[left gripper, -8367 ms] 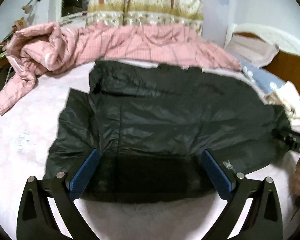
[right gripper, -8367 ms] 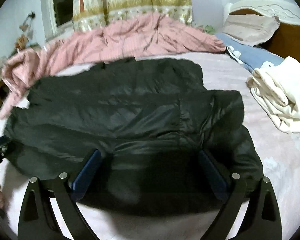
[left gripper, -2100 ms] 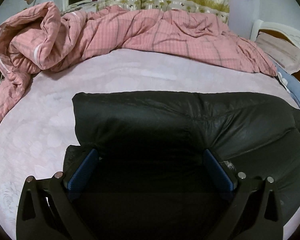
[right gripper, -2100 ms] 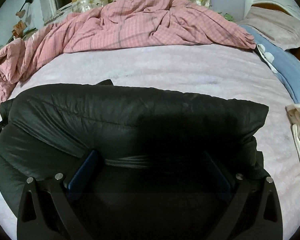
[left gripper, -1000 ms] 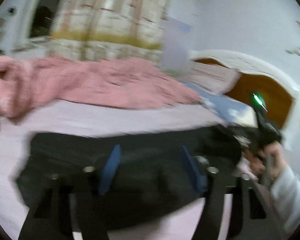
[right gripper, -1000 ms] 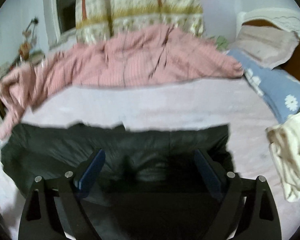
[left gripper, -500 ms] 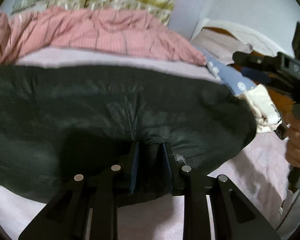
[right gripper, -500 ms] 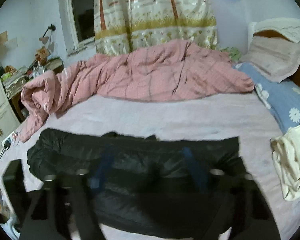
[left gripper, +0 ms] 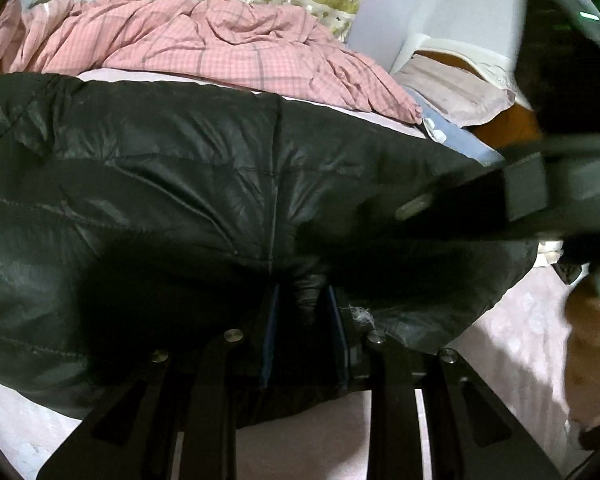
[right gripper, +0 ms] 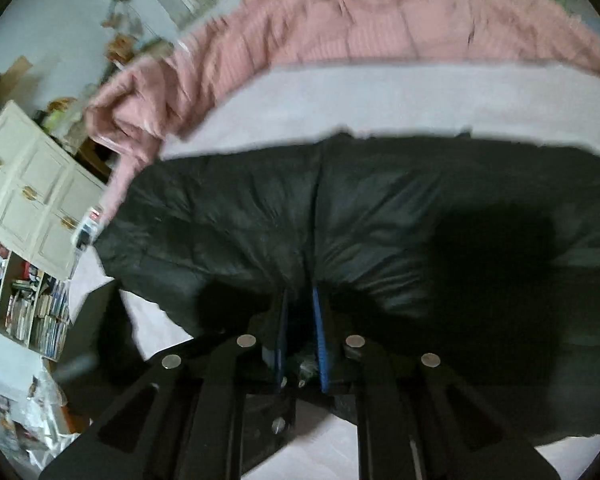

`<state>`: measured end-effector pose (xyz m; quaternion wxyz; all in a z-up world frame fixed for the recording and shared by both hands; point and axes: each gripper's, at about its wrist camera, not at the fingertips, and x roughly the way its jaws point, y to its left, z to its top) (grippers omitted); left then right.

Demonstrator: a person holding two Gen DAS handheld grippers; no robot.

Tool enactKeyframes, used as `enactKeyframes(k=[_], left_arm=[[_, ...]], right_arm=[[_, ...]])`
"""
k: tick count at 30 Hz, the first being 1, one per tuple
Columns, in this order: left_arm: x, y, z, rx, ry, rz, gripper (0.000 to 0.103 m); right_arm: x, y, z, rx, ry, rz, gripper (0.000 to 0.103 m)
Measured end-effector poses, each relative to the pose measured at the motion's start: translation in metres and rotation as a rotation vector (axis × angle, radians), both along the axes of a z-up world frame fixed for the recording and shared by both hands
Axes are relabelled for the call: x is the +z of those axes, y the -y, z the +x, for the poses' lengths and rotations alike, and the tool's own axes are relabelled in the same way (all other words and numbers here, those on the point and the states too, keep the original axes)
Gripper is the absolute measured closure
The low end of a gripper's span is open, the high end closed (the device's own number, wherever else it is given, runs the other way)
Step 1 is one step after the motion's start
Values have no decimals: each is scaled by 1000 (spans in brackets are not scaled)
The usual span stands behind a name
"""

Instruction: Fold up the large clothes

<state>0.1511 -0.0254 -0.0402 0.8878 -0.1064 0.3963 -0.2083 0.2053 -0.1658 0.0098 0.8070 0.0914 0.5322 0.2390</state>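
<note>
The bed (left gripper: 512,320) is used as the folding surface, and the black jacket (left gripper: 180,184) is spread puffed across its pale sheet, just ahead of both claws. The pink quilt (left gripper: 204,40) has been left bunched along the far side, beyond the jacket, so the near part of the bed is free for the fold.

The jacket appears to be folded into a long band, and its near edge is taken at two spots, probably so the band can be lifted and doubled over evenly.

In the left wrist view a pinch of the jacket's edge is gripped between the blue pads of the left claw (left gripper: 303,312), near a seam; the jaws are opening very slightly, yet the fabric remains pressed between them. The rest of the jacket lies ahead and to both sides of this claw.

In the right wrist view the right claw (right gripper: 300,320) is closing, nearly clenched, with a thin fold of the jacket's edge caught between its pads. Most of the jacket lies ahead and to its right.
</note>
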Motion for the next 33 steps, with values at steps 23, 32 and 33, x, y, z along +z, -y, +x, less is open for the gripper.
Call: enactKeyframes(k=[23, 32, 33], left_arm=[[-8, -7, 7, 37, -65, -63, 78], [-6, -6, 0, 28, -52, -48, 78], [-6, -6, 0, 29, -50, -45, 78]], right_arm=[[-42, -22, 126, -226, -87, -95, 103], [33, 11, 37, -169, 204, -41, 103], [40, 14, 25, -162, 230, -39, 103]])
